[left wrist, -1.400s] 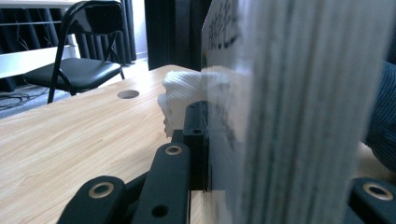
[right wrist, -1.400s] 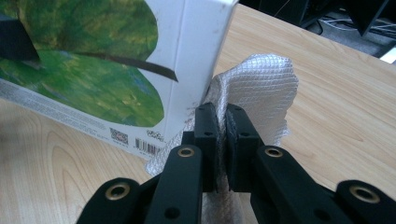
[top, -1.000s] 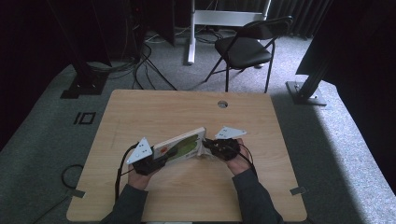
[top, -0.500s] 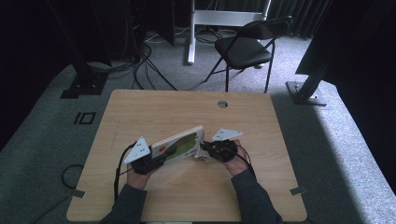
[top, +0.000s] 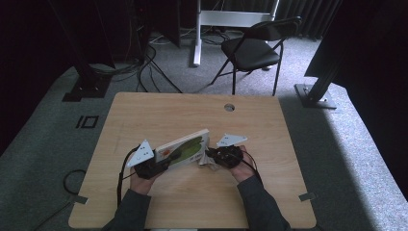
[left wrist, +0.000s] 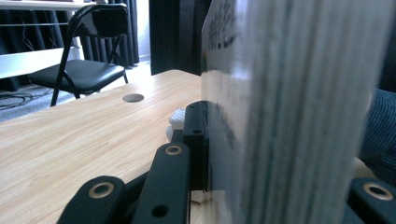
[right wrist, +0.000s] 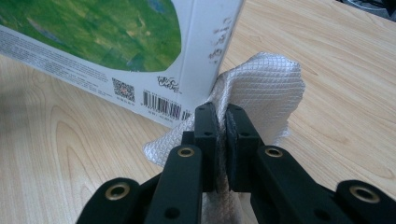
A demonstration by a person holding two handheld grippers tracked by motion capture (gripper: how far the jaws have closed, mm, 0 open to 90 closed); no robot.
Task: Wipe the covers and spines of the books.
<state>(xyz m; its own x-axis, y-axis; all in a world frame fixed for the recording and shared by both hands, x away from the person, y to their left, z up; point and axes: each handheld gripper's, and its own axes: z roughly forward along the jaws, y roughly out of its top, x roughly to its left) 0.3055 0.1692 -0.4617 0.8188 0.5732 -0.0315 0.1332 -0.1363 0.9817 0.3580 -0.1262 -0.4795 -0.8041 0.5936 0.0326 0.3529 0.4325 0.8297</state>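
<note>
High view: I hold a book tilted up off the desk, nearer its front edge.
Left tool: clamped on the book's end; stiff, fairly weighty, glossy.
Right tool: pinching a soft mesh cloth against the book's corner.

The book has a white cover with a green picture and a black barcode. The cloth beside it is white with a fine grid weave. The worktop is pale wood grain.

Black folding chair beyond table; cables on grey carpet.
</note>
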